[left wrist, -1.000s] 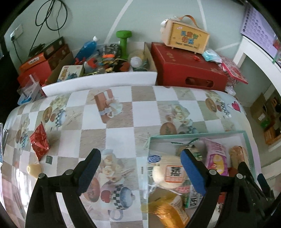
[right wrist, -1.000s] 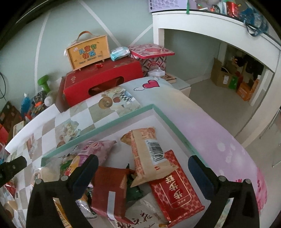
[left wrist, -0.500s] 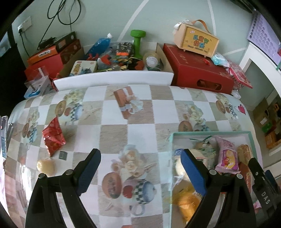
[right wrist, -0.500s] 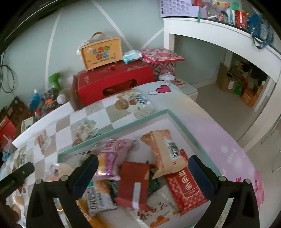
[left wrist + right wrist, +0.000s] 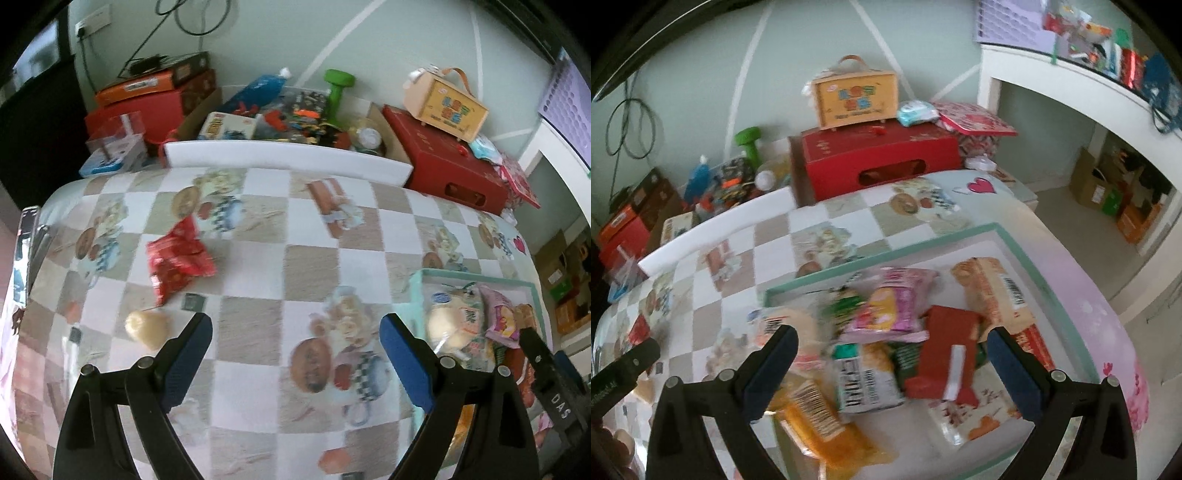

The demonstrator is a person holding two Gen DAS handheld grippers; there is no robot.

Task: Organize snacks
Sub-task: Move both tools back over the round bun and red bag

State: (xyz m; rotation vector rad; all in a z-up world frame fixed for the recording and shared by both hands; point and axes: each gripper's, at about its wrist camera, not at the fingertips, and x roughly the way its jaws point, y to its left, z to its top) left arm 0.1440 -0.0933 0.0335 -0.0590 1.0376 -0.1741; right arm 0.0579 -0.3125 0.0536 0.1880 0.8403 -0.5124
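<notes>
Two hand-held grippers showed at the near edge of the views, both with jaws spread wide and nothing between them. The left hand-held gripper (image 5: 295, 354) hung over bare checked cloth on the worktop (image 5: 258, 280). Just beyond and left of its left finger lay a small pale round snack (image 5: 146, 326), and a little farther a crumpled red snack packet (image 5: 177, 258), both loose on the cloth and well apart from the tray. The right hand-held gripper (image 5: 892, 365) hovered over the teal-rimmed tray (image 5: 886, 251) at the worktop's right end, which was already heaped with snacks: an orange packet (image 5: 820, 421), a red box (image 5: 945, 354), a pink bag (image 5: 894, 306) and a tan barcoded bar (image 5: 993, 295).

The step in hand looked like fetching the loose snacks. To do it well, the left gripper should centre over the nearer round piece, come down with both pads clear of it, close gently since it looked soft, and carry it to a free spot in the tray.

Beyond the worktop stood a large red box (image 5: 447, 166) with a yellow handled case (image 5: 443, 107) on top.
</notes>
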